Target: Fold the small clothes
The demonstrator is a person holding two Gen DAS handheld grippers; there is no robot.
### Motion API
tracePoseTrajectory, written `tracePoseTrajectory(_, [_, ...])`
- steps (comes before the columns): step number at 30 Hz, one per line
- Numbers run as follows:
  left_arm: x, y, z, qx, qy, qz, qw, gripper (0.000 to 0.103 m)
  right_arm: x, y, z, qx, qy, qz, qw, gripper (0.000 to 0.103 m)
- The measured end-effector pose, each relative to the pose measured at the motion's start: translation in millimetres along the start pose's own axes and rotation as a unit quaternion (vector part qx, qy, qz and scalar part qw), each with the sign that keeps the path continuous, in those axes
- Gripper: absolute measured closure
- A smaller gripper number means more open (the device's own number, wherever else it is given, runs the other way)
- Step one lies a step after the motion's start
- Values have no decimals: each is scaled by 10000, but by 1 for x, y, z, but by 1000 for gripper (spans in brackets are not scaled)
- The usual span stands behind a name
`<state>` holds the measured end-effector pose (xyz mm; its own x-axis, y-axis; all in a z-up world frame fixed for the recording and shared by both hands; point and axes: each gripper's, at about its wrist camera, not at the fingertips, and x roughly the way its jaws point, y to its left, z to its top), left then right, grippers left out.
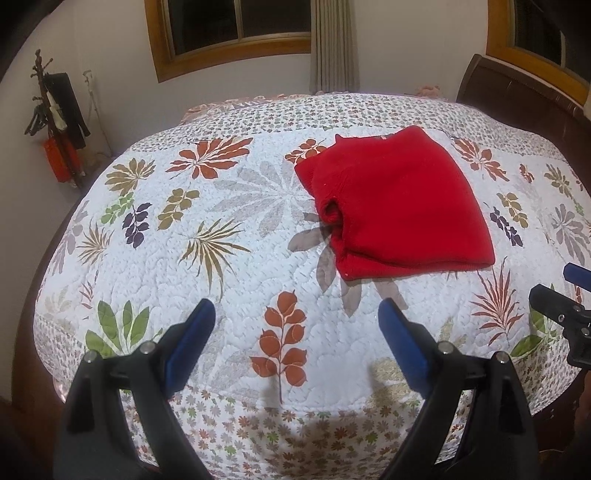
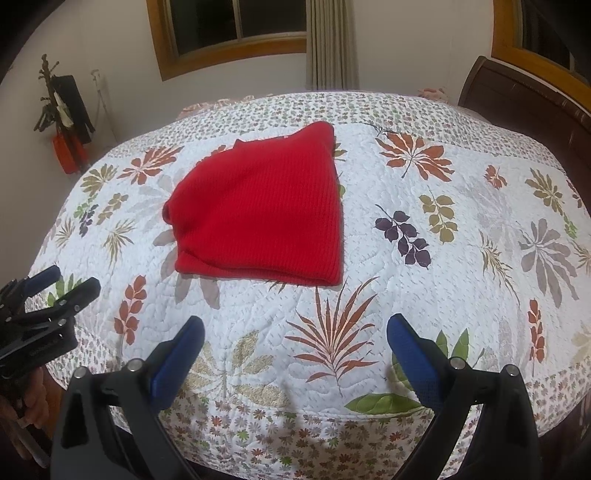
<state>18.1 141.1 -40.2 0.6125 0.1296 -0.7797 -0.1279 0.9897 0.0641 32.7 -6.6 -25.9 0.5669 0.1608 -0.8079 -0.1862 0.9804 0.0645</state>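
1. You are holding the left gripper [image 1: 295,325] over the near edge of the bed, its blue-padded black jaws standing wide apart and released, gripping nothing.
2. You are holding the right gripper [image 2: 295,339] just to the right of it, also over the near edge; its jaws are likewise spread and empty.
3. The red ribbed knit garment [image 1: 399,206], already folded into a compact, roughly square bundle, is lying flat on the white quilted bedspread with leaf prints [image 1: 229,280], toward the middle of the bed and well beyond both grippers.
4. In the left wrist view the garment is sitting far and to the right of the jaws; in the right wrist view it [image 2: 262,210] is sitting far and to the left, so it is lying between the two lines of sight.
5. A rolled fold is showing as a small open pocket on the garment's left side, and its near hem is resting straight on the bedspread [image 2: 406,295].
6. Neither gripper is touching the garment.
7. A dark brown wooden headboard [image 1: 517,99] is standing at the far right of the bed, and a wood-framed window [image 1: 236,33] with a grey curtain [image 1: 334,44] is showing on the far wall.
8. A coat stand with dark and red items [image 1: 59,118] is standing at the far left.
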Motion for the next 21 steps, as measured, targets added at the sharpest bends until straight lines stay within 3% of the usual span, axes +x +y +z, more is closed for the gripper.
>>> tracePoseTrajectory(21, [-1, -8, -5, 135, 7, 118, 9998, 13, -2, -6, -4, 29, 29, -7, 10000, 4])
